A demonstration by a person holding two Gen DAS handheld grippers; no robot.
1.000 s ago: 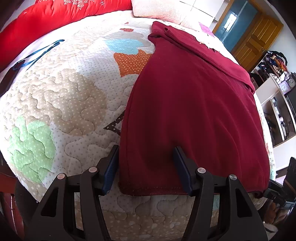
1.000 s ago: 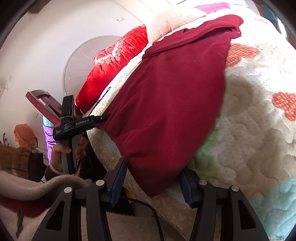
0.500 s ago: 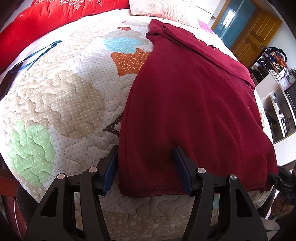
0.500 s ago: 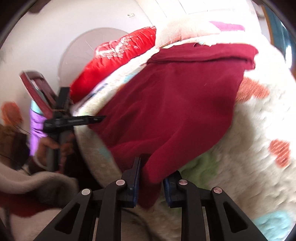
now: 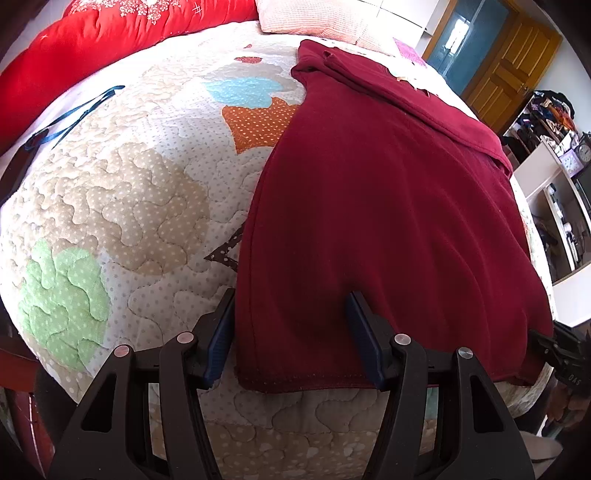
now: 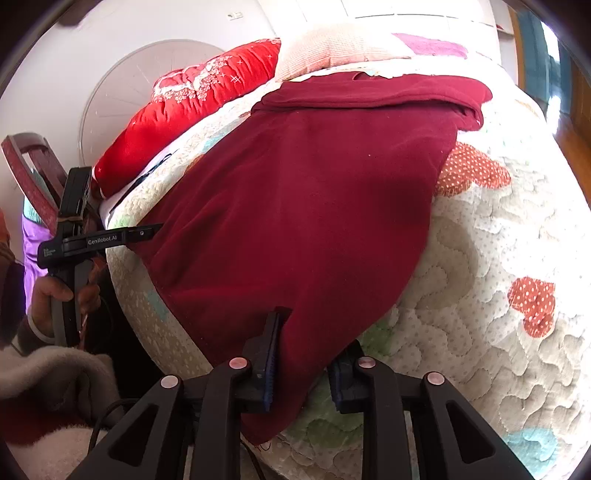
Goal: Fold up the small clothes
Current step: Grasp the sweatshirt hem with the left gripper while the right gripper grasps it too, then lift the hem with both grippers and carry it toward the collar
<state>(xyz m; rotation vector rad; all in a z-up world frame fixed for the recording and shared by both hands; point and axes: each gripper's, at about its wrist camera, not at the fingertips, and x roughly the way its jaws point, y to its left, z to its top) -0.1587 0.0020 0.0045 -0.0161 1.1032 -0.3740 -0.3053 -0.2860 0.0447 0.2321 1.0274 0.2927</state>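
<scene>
Two tools: both at the near hem of the dark red garment (image 5: 388, 206).
Garment: spread flat on the quilted bed (image 5: 122, 206), hem at its near edge.
Left tool (image 5: 291, 332): jaws apart, straddling the garment's left hem corner.
Right tool (image 6: 306, 363): jaws easing open, the garment's right corner bunched between them.

- The garment (image 5: 388, 206) lies spread on the bed (image 5: 122, 192), reaching its near edge.
- A cushion (image 5: 92, 40) and a pillow (image 5: 317, 18) lie along the bed's far edge, behind the garment.
- The left tool (image 5: 291, 339) straddles the garment's near-edge corner.
- The right tool (image 6: 303, 369) sits at its other near-edge corner.
</scene>
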